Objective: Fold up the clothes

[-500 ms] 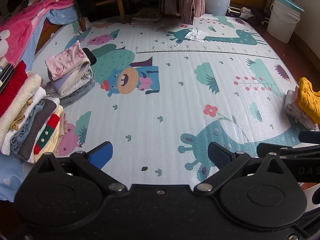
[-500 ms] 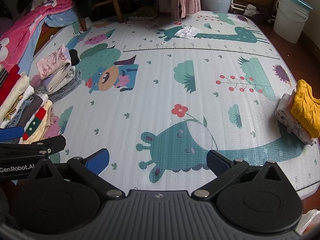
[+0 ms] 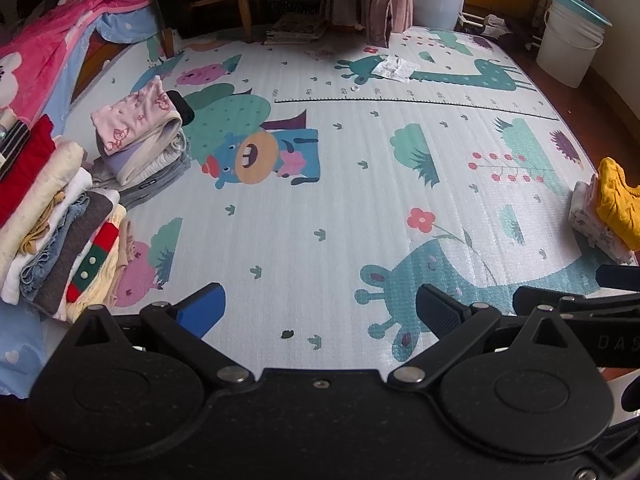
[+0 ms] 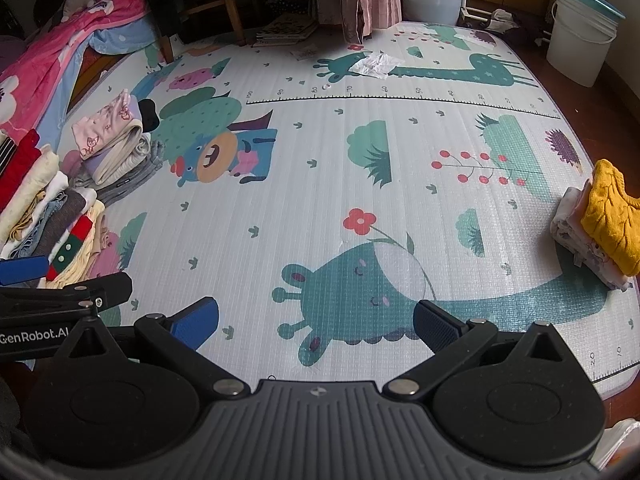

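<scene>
Tongs: left tongs (image 3: 320,312) and right tongs (image 4: 316,320) both wide, empty, above bare play mat (image 4: 320,184). Step, likely: between garments. Next: fetch yellow garment (image 4: 608,216) at right, spread flat.

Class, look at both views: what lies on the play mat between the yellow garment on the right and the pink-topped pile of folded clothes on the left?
Nothing: between the yellow garment and the pink-topped pile, both views show only bare printed play mat.
</scene>
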A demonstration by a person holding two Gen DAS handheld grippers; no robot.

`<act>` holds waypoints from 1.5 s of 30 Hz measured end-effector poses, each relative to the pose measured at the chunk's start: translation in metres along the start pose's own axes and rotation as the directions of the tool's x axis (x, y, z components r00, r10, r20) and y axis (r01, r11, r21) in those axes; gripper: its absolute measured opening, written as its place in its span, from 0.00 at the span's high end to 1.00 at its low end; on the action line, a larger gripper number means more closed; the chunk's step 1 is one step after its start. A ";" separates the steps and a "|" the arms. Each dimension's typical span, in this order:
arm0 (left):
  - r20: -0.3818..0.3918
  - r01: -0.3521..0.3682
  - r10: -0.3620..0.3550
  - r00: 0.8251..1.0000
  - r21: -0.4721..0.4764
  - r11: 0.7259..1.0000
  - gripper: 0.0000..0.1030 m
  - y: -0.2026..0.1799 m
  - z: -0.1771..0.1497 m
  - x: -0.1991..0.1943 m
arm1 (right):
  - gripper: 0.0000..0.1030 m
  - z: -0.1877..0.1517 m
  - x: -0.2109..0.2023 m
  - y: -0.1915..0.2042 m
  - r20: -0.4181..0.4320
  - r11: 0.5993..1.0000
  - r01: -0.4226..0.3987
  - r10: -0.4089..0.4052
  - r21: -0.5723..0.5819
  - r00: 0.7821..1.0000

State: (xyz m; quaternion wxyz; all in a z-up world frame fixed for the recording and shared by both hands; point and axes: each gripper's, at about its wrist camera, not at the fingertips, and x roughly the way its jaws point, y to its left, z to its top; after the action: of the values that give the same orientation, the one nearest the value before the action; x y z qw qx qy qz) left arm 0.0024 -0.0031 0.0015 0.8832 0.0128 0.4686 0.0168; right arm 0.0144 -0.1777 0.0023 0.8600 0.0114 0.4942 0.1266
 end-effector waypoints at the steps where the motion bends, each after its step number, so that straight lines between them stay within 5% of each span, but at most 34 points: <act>1: 0.001 0.000 0.000 1.000 -0.002 1.000 0.01 0.000 0.000 0.000 | 0.00 0.000 0.000 0.000 0.001 1.000 0.000 0.000 0.000 1.000; 45: 0.036 0.030 -0.030 0.999 -0.005 1.000 0.01 0.000 -0.001 -0.003 | 0.00 0.001 0.001 -0.002 -0.006 1.000 0.018 -0.018 -0.002 1.000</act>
State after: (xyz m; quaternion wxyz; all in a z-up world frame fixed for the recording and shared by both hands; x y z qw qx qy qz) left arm 0.0001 -0.0031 0.0035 0.8916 0.0038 0.4528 0.0047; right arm 0.0160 -0.1789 0.0015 0.8595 0.0059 0.4969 0.1194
